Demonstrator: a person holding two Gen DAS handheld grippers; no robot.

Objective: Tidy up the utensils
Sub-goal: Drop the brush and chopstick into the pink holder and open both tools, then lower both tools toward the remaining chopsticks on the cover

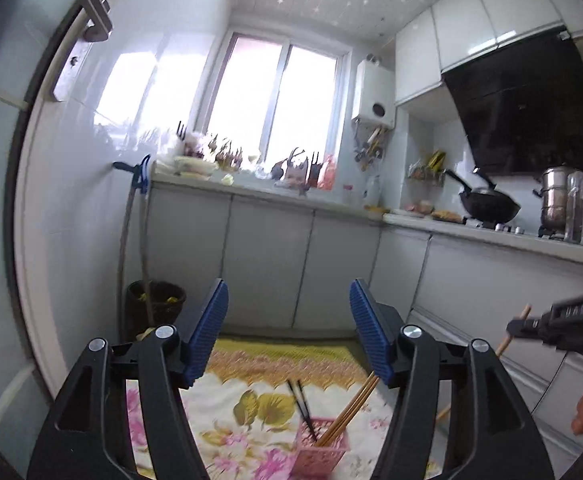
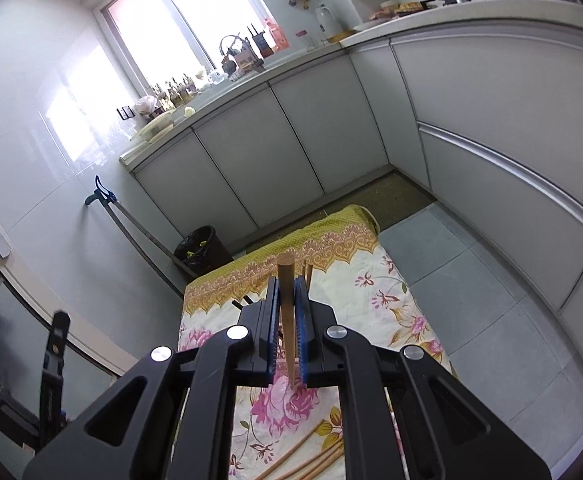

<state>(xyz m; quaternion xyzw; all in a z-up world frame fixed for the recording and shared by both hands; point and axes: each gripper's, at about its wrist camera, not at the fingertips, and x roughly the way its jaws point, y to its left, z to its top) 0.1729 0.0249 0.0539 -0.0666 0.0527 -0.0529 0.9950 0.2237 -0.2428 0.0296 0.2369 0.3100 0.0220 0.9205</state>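
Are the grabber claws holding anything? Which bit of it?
The right gripper pinches one wooden chopstick partway along its shaft, with both ends sticking out. The left gripper is open and holds nothing.

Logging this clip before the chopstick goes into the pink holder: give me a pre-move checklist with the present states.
1. Right tongs shut on wooden chopstick: ok.
2. Chopstick held upright between the pads: ok.
3. Pink holder standing upright on the floral cloth: ok.
4. Room in the holder, which has black chopsticks and wooden ones inside: cannot tell.
5. Left tongs open, holding nothing: ok.
6. Loose wooden chopsticks on the cloth remain to collect: not ok.
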